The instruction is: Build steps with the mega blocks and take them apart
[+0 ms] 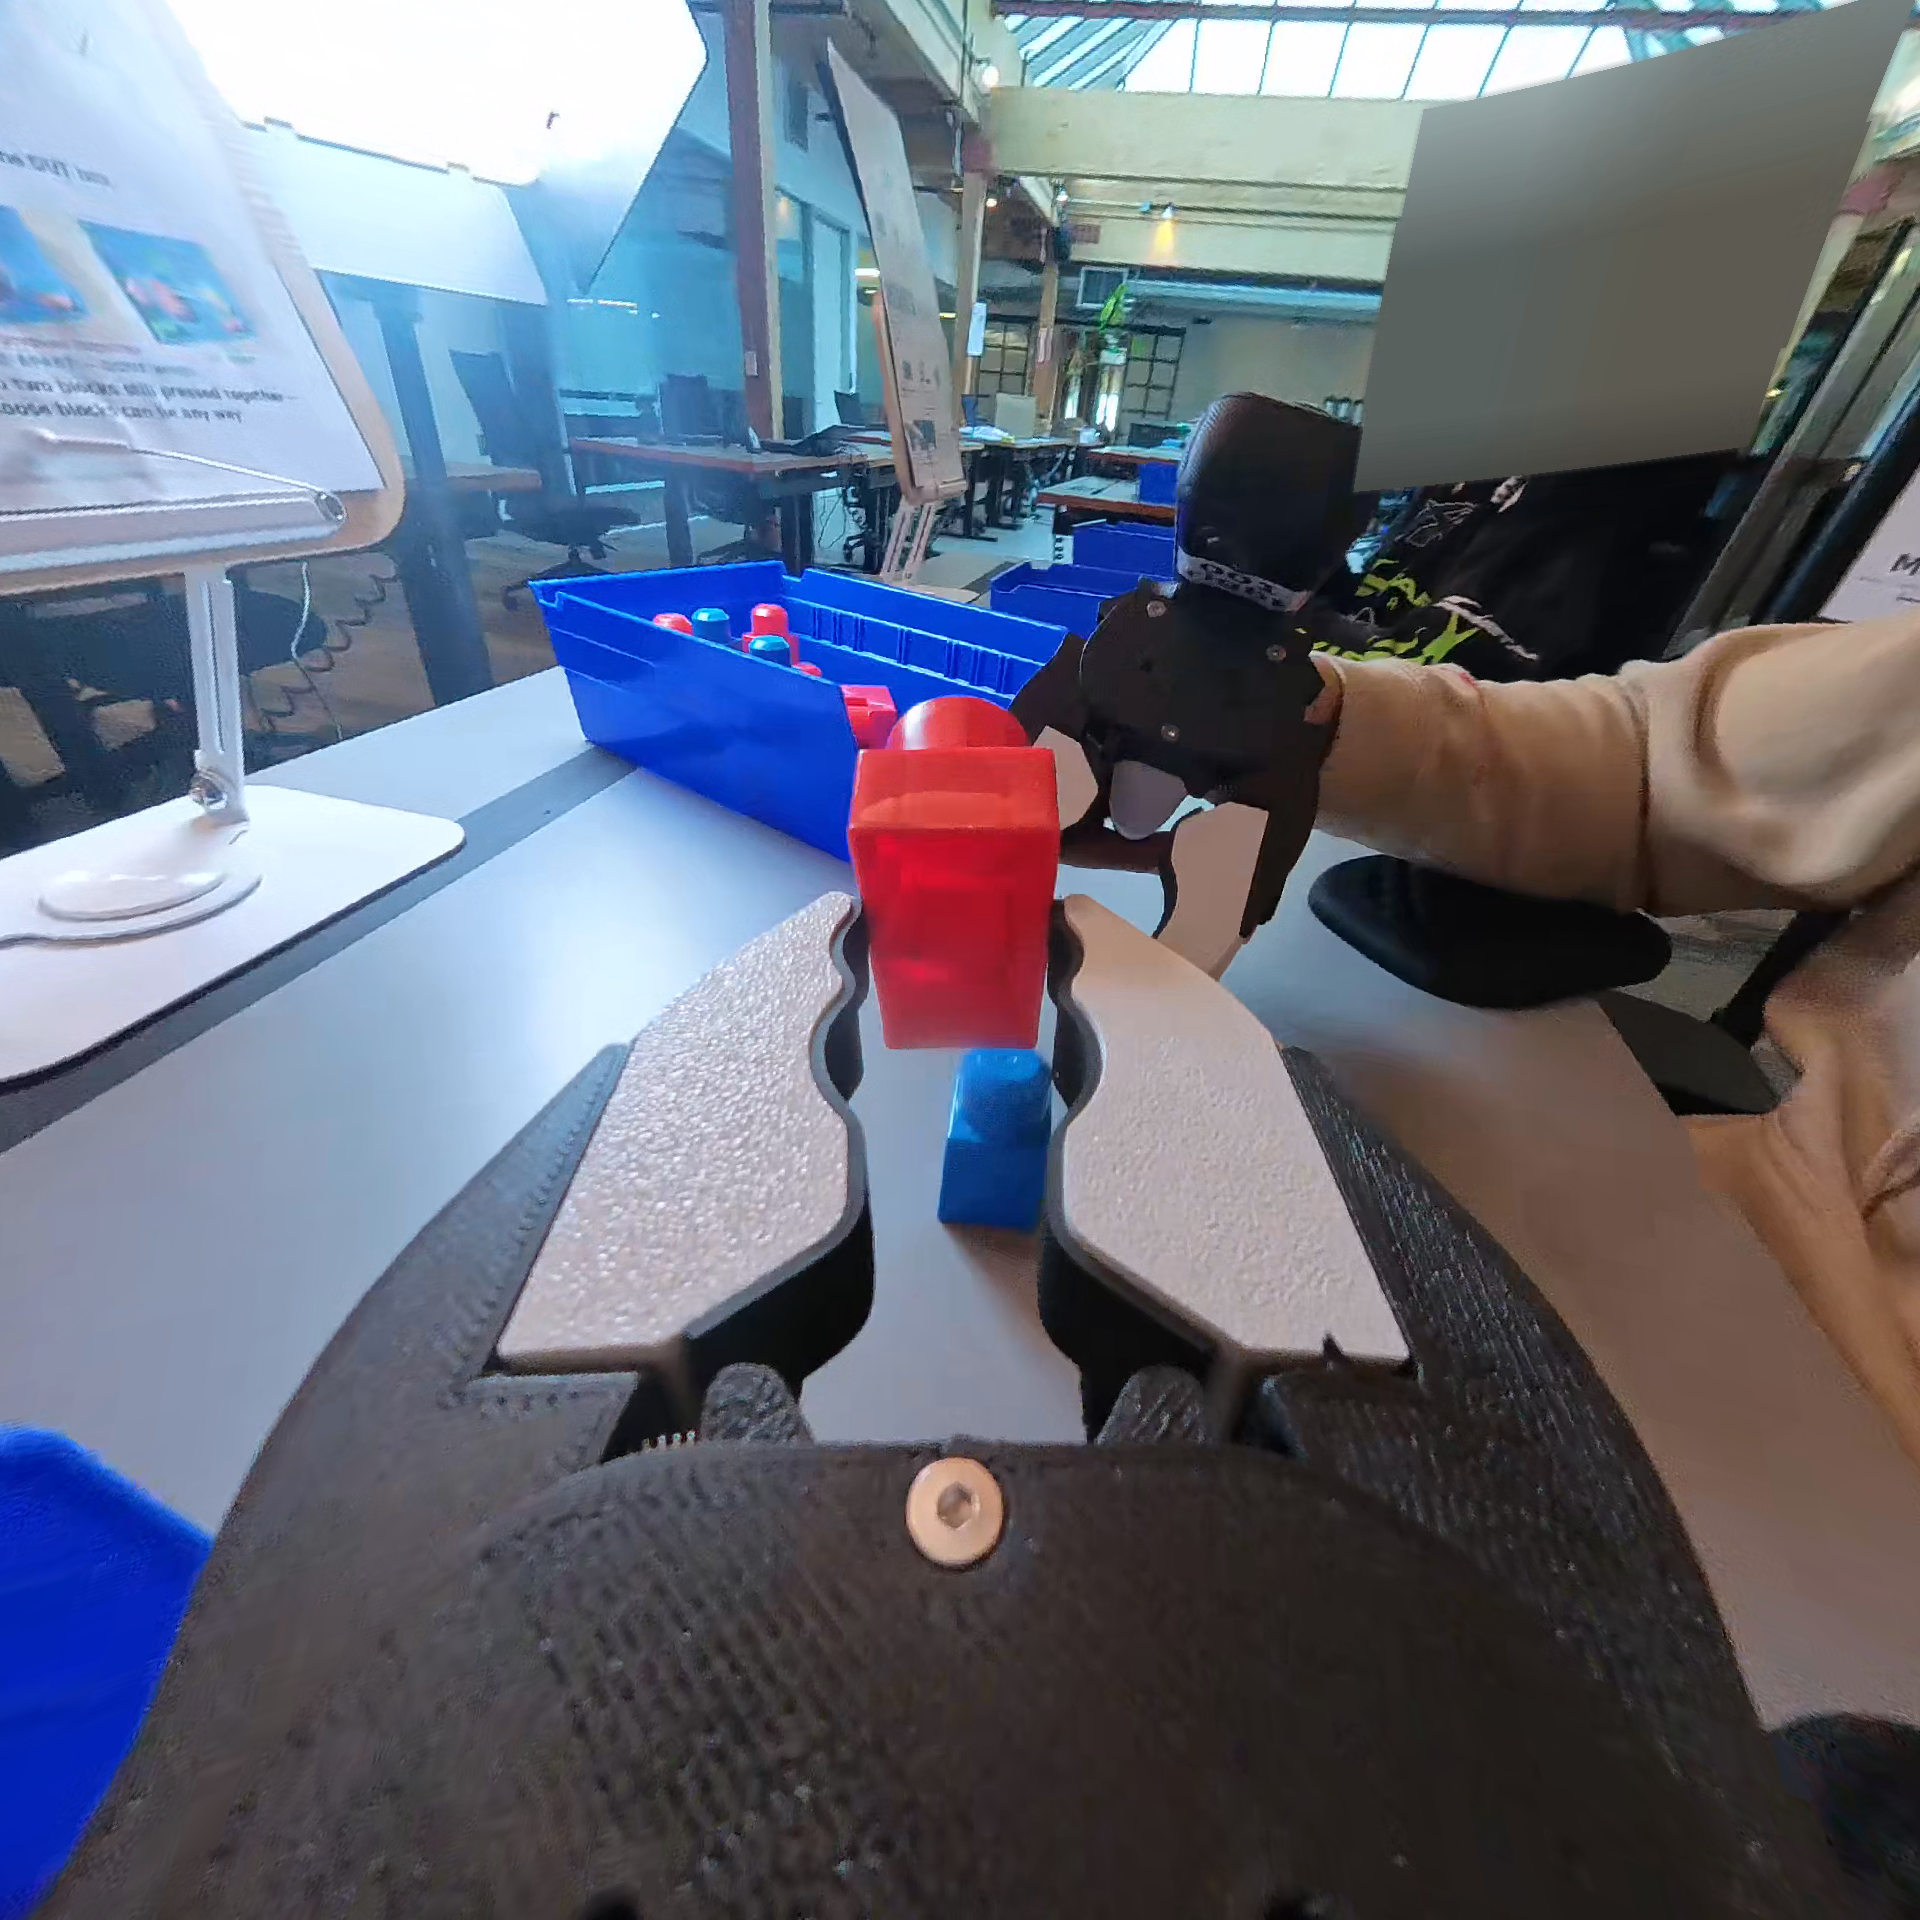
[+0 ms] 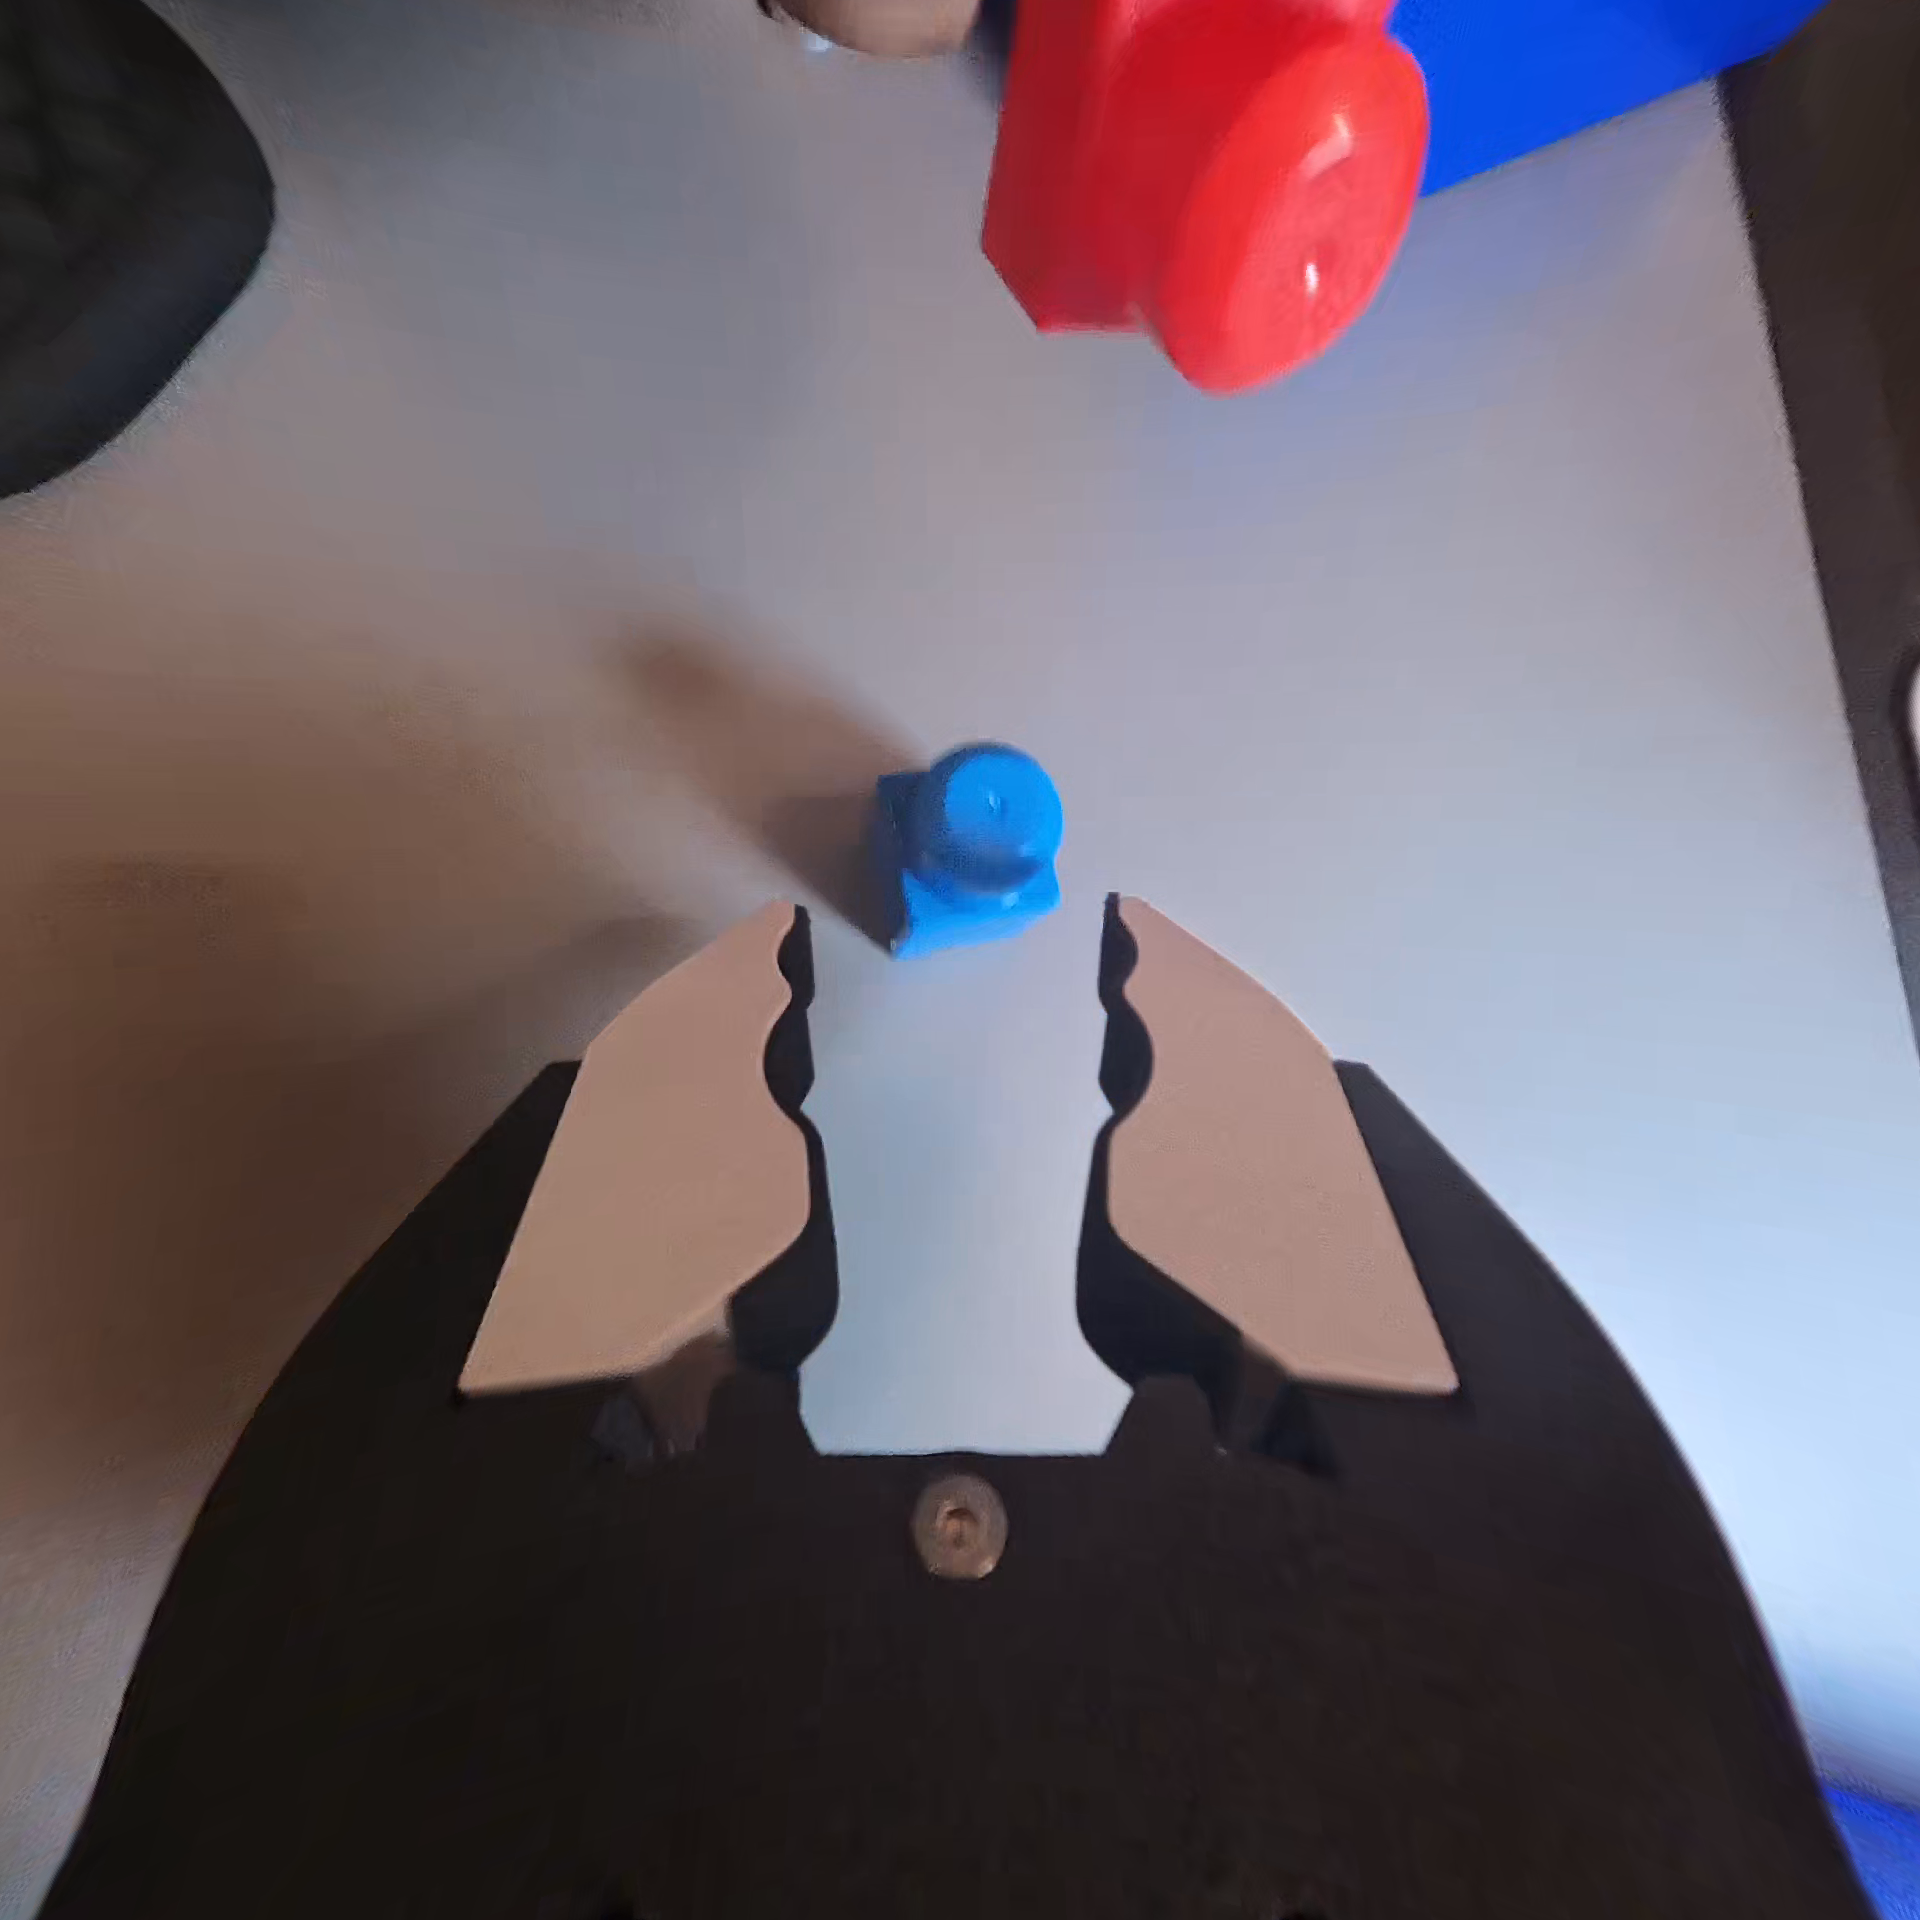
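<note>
The left gripper [image 1: 956,925] squeezes a red block [image 1: 951,894] mid-frame, above the table [image 1: 312,1195]. The right gripper [image 2: 956,914] hangs spread apart near a blue block [image 2: 971,852]. The blue bin [image 1: 717,717], upper middle, holds about 4 red and blue blocks [image 1: 743,629].

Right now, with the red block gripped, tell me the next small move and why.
Probably lower the open right gripper around the small blue one-stud plastic block and close. That block stands loose on the grey table, just beyond its fingertips, while the left gripper holds the red one-stud plastic block raised, apparently ready to stack.
</note>
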{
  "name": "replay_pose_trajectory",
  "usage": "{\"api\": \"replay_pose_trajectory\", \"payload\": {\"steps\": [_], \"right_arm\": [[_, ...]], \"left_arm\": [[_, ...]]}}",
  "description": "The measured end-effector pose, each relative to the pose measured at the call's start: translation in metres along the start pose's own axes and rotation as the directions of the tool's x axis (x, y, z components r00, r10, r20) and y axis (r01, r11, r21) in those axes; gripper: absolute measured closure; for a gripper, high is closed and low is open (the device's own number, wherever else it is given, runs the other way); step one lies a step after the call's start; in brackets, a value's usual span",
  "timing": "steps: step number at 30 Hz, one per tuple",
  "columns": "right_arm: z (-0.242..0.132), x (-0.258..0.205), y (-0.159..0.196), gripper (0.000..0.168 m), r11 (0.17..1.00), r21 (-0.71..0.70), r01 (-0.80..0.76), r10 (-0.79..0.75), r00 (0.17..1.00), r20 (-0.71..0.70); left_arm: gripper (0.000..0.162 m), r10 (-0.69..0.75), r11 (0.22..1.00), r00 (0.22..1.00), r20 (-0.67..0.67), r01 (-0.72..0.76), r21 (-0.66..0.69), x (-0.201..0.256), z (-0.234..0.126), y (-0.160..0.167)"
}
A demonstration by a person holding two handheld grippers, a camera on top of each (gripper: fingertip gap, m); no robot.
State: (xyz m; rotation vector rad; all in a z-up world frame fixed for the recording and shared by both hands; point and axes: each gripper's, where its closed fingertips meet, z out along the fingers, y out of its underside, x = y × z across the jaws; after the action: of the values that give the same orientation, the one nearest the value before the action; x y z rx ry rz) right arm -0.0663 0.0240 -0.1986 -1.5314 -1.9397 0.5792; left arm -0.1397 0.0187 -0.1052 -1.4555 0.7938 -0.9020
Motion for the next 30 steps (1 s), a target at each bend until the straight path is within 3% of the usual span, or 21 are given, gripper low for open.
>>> {"api": "replay_pose_trajectory", "payload": {"steps": [3, 5, 7, 10, 13, 15, 16, 21, 25, 30], "right_arm": [[0.022, 0.001, -0.009, 0.115, 0.998, -0.063, 0.024, -0.022, 0.999, 0.026], [0.036, 0.002, 0.002, 0.131, 0.989, -0.142, 0.051, -0.047, 0.998, 0.033], [0.035, -0.003, -0.002, 0.132, 0.995, -0.092, 0.027, -0.02, 0.997, 0.074], [-0.001, 0.013, -0.037, 0.132, 0.974, 0.206, -0.096, 0.084, 0.994, 0.068], [-0.065, 0.032, -0.08, 0.132, 0.759, 0.602, -0.248, 0.207, 0.969, 0.138], [-0.092, 0.038, -0.091, 0.132, 0.619, 0.725, -0.303, 0.243, 0.951, 0.191], [-0.095, 0.037, -0.091, 0.132, 0.597, 0.738, -0.315, 0.247, 0.947, 0.205], [-0.053, 0.01, -0.092, 0.132, 0.675, 0.663, -0.323, 0.213, 0.946, 0.244], [-0.049, 0.01, -0.088, 0.132, 0.686, 0.641, -0.344, 0.229, 0.939, 0.258], [-0.038, 0.005, -0.072, 0.132, 0.774, 0.539, -0.332, 0.223, 0.94, 0.26]], "left_arm": [[0.129, -0.046, 0.999, 0.999, -0.02, 0.046, -0.015, -0.013, -0.01, 0.013], [0.129, -0.049, 0.998, 0.998, -0.026, 0.048, -0.034, -0.016, -0.013, 0.019], [0.129, -0.049, 0.998, 0.998, -0.039, 0.047, -0.05, -0.013, -0.011, 0.022], [0.129, -0.049, 0.997, 0.997, -0.057, 0.046, -0.054, -0.008, -0.006, 0.024], [0.129, -0.065, 0.997, 0.994, -0.086, 0.062, -0.035, 0.0, 0.0, 0.022], [0.129, -0.062, 0.998, 0.992, -0.108, 0.059, -0.026, 0.009, 0.006, 0.019], [0.129, -0.06, 0.998, 0.991, -0.117, 0.058, -0.02, 0.013, 0.009, 0.018], [0.129, -0.049, 0.997, 0.988, -0.146, 0.041, -0.061, 0.031, 0.023, 0.025], [0.129, -0.098, 0.994, 0.982, -0.159, 0.088, -0.067, 0.03, 0.024, 0.031], [0.129, -0.086, 0.987, 0.984, -0.153, 0.064, -0.144, 0.03, 0.026, 0.045]]}}
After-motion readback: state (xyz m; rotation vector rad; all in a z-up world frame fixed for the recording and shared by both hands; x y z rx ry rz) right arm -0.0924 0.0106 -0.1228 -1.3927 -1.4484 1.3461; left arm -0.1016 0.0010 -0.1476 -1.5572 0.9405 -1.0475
